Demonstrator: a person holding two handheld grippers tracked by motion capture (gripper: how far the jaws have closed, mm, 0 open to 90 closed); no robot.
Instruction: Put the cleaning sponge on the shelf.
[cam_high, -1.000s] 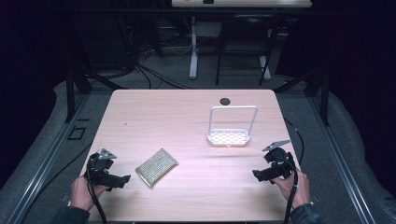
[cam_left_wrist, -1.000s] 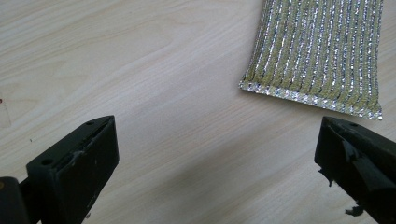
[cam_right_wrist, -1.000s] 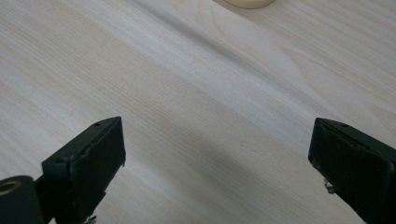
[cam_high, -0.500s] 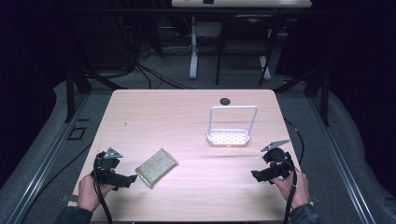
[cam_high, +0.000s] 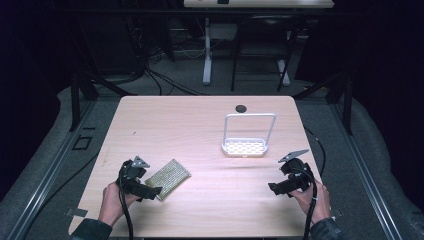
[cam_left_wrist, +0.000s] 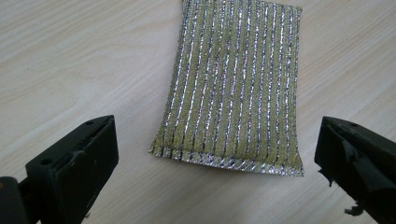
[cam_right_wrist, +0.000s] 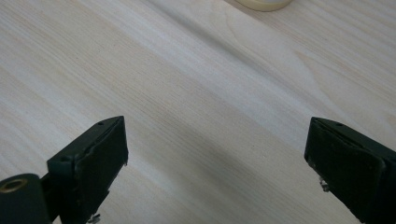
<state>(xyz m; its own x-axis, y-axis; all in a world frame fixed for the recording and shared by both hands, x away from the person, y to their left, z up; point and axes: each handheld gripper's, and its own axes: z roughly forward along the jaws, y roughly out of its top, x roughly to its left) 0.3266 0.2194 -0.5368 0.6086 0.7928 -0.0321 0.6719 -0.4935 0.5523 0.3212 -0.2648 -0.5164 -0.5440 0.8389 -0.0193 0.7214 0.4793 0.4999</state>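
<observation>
This looks like a lab or recording workspace rather than a home: a bare light-wood table (cam_high: 210, 125) stands on grey carpet (cam_high: 50, 165) amid black frame legs (cam_high: 75, 100), loose cables (cam_high: 165, 80) and dark surroundings, another desk (cam_high: 257, 3) behind it.

Between my black left claw (cam_left_wrist: 217, 154) lies a sponge (cam_left_wrist: 236, 88), yellow-green with silver glittering stripes. The worktop (cam_high: 200, 130) is pale wood grain. Far right stands a white rack (cam_high: 246, 146).
</observation>
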